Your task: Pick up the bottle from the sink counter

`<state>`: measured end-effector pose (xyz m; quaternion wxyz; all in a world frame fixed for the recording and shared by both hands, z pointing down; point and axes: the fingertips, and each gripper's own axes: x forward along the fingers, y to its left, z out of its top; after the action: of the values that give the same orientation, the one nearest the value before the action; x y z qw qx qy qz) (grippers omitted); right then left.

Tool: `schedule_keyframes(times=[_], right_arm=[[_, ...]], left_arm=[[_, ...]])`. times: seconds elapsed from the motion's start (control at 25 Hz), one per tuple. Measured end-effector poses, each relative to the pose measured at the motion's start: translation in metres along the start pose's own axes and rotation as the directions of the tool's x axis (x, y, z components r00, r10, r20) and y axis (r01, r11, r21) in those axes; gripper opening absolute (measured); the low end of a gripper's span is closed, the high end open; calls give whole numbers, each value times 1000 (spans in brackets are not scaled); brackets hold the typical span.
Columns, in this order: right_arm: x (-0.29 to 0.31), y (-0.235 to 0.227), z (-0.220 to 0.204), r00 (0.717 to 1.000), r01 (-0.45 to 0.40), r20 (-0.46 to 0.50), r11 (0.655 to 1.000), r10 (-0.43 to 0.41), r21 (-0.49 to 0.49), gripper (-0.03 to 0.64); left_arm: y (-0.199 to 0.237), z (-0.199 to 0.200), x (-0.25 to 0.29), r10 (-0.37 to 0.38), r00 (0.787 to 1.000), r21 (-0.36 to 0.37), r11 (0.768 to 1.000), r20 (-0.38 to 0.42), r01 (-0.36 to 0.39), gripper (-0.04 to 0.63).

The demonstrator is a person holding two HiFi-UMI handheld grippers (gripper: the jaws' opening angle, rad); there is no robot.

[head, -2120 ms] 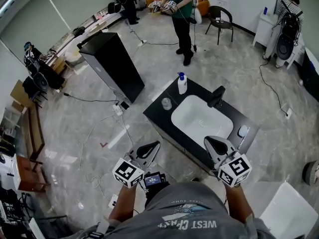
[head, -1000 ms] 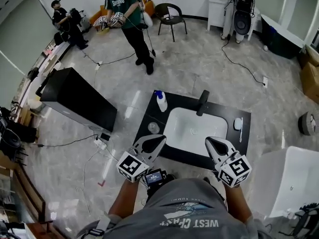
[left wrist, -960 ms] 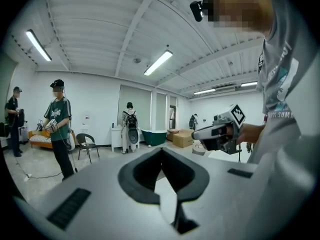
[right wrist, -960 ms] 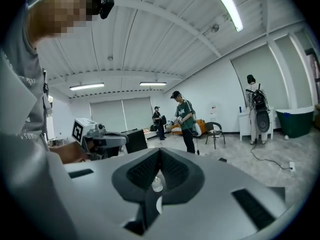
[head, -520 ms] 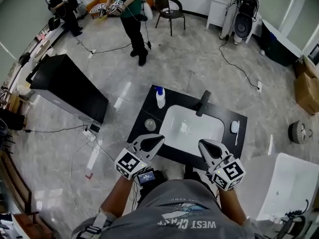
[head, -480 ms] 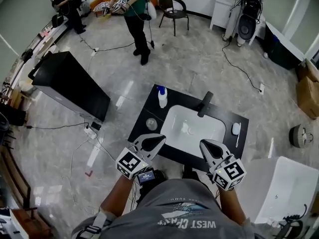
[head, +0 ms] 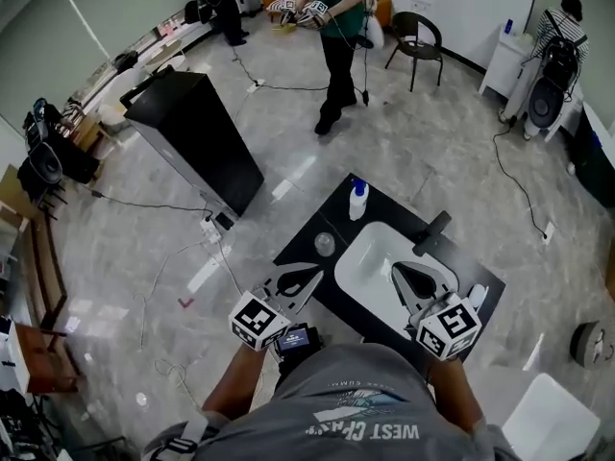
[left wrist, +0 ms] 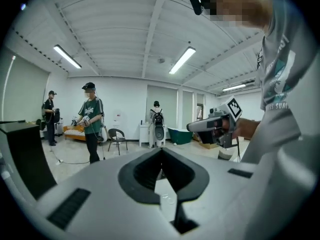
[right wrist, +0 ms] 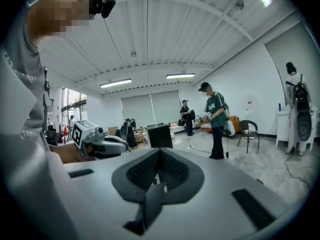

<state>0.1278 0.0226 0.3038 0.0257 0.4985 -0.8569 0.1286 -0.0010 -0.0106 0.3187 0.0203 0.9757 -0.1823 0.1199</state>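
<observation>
Nothing of the pick-up is done yet. On the near side of the basin, the left gripper and the right gripper hover about the near edge of the black worktop. Each has its jaws pressed together with nothing between them (both gripper views look out level across the room, not down at the worktop). Just left of the basin lies a small round thing, perhaps a cup, close to the worktop's left edge and roughly on the left gripper's line forward. Beyond the basin's far left corner stands the bottle, white with a blue pump top, upright and untouched, close to the worktop's far corner, so a careless nudge could tip it off. The black faucet rises at the basin's far side, apart from the bottle. What is left, as I judge it: spread one gripper, reach over, close on the bottle, lift. Past the basin the floor lies open; a black cabinet stands well off to its left, and a person in green farther still.
</observation>
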Motion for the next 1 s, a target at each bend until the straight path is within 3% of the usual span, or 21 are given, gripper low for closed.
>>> schedule_keyframes(times=[0.16, 0.36, 0.68, 1.0], right_arm=[[9, -2, -9, 997, -66, -28, 998, 67, 18, 2], [18, 2, -10, 990, -137, -25, 990, 138, 17, 2], [3, -15, -40, 991, -127, -38, 987, 131, 94, 2], [2, -32, -67, 987, -89, -122, 987, 106, 136, 2]], left_arm=[[3, -2, -6, 87, 996, -36, 996, 8, -86, 3], [-4, -13, -9, 128, 991, -49, 990, -35, -130, 3], [-14, -26, 8, 122, 988, -48, 991, -98, -128, 3], [-23, -34, 29, 79, 992, -61, 994, -97, -86, 3]])
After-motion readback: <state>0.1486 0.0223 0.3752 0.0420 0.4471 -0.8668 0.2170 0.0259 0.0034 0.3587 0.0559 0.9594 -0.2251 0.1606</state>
